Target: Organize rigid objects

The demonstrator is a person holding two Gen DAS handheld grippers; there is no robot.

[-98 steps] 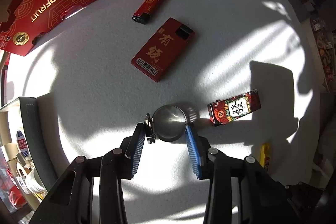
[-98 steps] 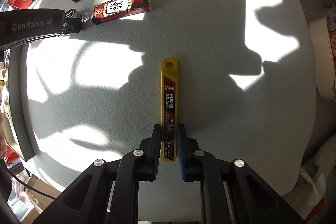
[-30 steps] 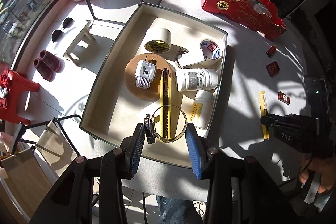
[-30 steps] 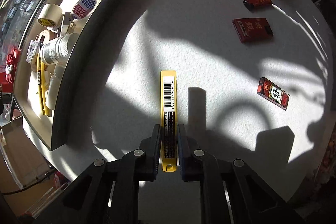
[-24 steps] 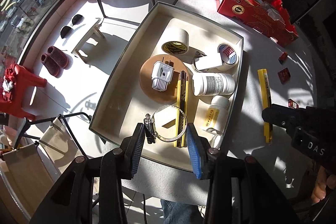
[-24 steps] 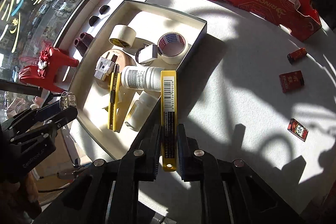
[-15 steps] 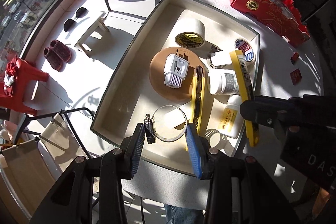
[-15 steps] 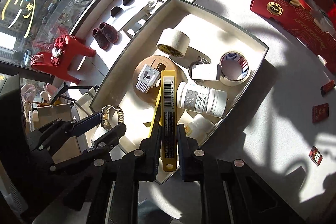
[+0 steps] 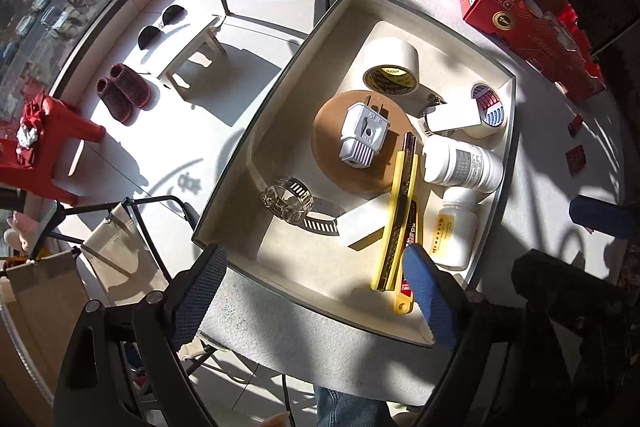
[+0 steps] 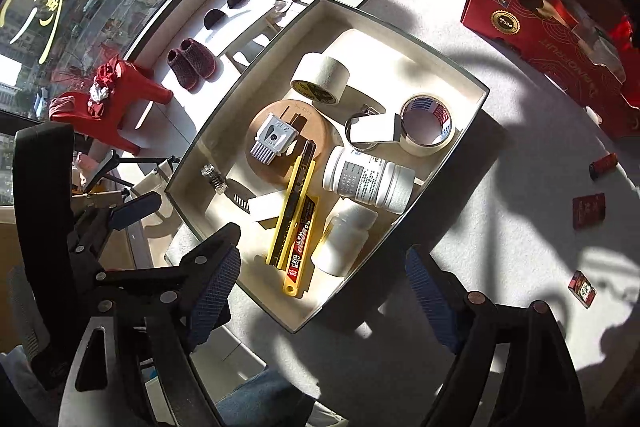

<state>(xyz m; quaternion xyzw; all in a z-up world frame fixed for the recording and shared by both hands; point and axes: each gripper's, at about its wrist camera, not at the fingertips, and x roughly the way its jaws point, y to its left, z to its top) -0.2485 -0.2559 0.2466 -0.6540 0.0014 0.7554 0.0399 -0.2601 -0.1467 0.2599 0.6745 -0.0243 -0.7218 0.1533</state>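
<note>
A shallow cream tray (image 9: 280,99) (image 10: 452,155) sits at the table's corner. The metal hose clamp (image 9: 290,203) (image 10: 214,179) lies at its near left. The yellow blade case (image 9: 408,255) (image 10: 300,239) lies beside a yellow utility knife (image 9: 402,203) (image 10: 294,199). My left gripper (image 9: 316,291) is open and empty above the tray's near edge. My right gripper (image 10: 324,291) is open and empty above the tray's near corner. A lighter (image 10: 603,166) and two red boxes (image 10: 588,211) (image 10: 582,287) lie on the white table.
The tray also holds two tape rolls (image 9: 390,67) (image 10: 426,125), two white bottles (image 9: 462,167) (image 10: 368,183), a white plug (image 9: 362,137) on a brown disc and a white card. A red carton (image 10: 552,15) stands at the back right. Chairs and stools stand on the floor beyond the table.
Both grippers have opened. The hose clamp dropped from my left gripper into the tray. The blade case dropped from my right gripper beside the utility knife.
</note>
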